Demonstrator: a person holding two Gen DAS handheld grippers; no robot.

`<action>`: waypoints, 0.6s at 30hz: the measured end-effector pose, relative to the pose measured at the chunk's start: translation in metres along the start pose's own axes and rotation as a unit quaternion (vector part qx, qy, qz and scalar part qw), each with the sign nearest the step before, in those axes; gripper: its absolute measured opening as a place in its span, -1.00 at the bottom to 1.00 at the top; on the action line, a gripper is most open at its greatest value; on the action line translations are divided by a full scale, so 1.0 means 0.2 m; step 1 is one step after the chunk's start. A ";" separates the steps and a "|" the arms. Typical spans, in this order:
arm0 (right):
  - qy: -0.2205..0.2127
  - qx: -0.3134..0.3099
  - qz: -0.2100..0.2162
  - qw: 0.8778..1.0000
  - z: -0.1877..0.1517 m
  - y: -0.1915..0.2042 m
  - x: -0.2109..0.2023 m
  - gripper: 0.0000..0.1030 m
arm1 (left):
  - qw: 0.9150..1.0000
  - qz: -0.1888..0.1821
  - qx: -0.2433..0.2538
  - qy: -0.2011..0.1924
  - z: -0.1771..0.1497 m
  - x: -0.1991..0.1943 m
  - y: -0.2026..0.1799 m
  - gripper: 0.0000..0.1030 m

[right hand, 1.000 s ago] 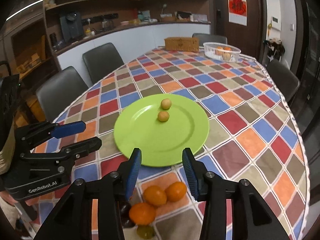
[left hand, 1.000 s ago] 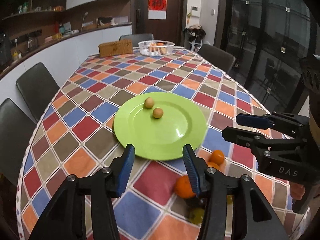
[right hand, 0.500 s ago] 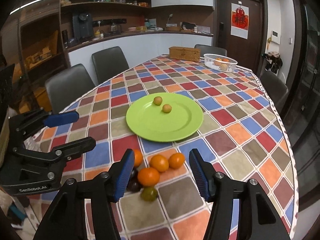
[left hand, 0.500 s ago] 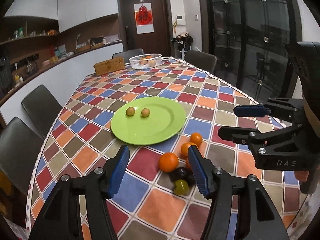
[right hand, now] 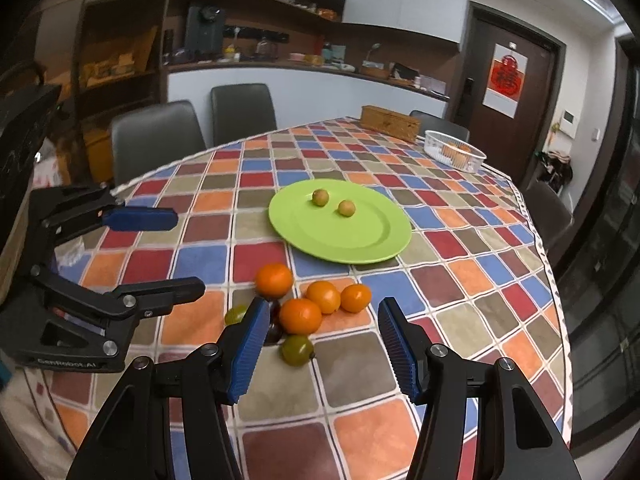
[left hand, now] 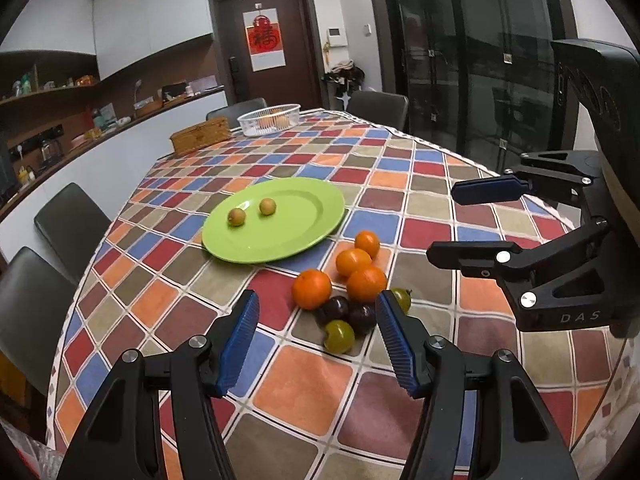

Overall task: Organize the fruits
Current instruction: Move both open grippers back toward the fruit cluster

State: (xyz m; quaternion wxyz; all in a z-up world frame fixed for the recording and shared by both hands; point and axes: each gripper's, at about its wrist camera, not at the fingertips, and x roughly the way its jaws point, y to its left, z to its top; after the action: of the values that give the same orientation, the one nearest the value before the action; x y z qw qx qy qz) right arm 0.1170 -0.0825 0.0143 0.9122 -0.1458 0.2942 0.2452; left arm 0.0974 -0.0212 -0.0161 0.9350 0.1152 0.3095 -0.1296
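Fruit pile sits on the counter just below the green plate (left hand: 276, 220), lower centre of the left wrist view: four oranges (left hand: 311, 289), two dark plums (left hand: 335, 309) and green plums (left hand: 339, 336), all touching or nearly so. Two small tan fruits (left hand: 267, 206) already lie on the plate.

Left tongs (left hand: 316, 344) and right tongs (right hand: 322, 346) are both about half open, nothing between the pads; jaws have just been opening on both. Neither touches fruit yet.

Step in hand, prob.: pick one fruit per tongs. Best to start w/ an outer piece, e.g. the near green plum, since the cluster is tight and a push could send round fruit rolling. Come in low, pads either side, close gently; plums likely soft.

Counter wears a checked cloth in red, blue, orange, olive. Upper centre: white basket (left hand: 269, 119) w/ fruit, wicker box (left hand: 200, 141) beside it. Chairs ring the counter; door w/ red poster at the back.
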 end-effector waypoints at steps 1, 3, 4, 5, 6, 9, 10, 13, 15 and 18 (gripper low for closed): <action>0.003 -0.005 0.001 1.000 -0.01 0.01 0.01 0.12 | 1.000 -0.001 0.003 0.002 -0.01 0.01 -0.01 0.15; 0.008 -0.012 0.004 1.000 -0.03 0.02 0.03 0.12 | 1.000 -0.008 0.009 0.010 -0.03 0.03 -0.01 0.13; 0.011 -0.014 0.006 1.000 -0.04 0.02 0.03 0.12 | 1.000 -0.011 0.011 0.013 -0.03 0.05 -0.02 0.12; 0.015 -0.016 0.011 1.000 -0.05 0.02 0.05 0.12 | 1.000 -0.016 0.013 0.017 -0.04 0.06 -0.02 0.08; 0.018 -0.018 0.014 1.000 -0.06 0.02 0.06 0.12 | 0.999 -0.020 0.015 0.020 -0.05 0.08 -0.03 0.06; 0.033 -0.021 0.024 0.999 -0.08 0.02 0.11 0.12 | 0.999 -0.029 0.020 0.034 -0.08 0.12 -0.04 -0.04; 0.038 -0.021 0.027 0.999 -0.09 0.02 0.13 0.12 | 0.998 -0.033 0.020 0.039 -0.08 0.14 -0.04 -0.06; 0.052 -0.019 0.037 0.998 -0.11 0.02 0.18 0.11 | 0.998 -0.042 0.021 0.051 -0.10 0.19 -0.04 -0.07; 0.061 -0.019 0.043 0.997 -0.13 0.02 0.20 0.11 | 0.997 -0.046 0.020 0.058 -0.12 0.22 -0.04 -0.10; 0.071 -0.016 0.053 0.996 -0.14 0.03 0.25 0.11 | 0.996 -0.049 0.019 0.071 -0.13 0.27 -0.03 -0.17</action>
State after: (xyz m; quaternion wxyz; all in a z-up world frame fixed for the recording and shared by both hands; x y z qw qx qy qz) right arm 0.1357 -0.0722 -0.0387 0.8721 -0.1621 0.3616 0.2870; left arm 0.1231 -0.0285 -0.0714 0.9008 0.1265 0.3776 -0.1731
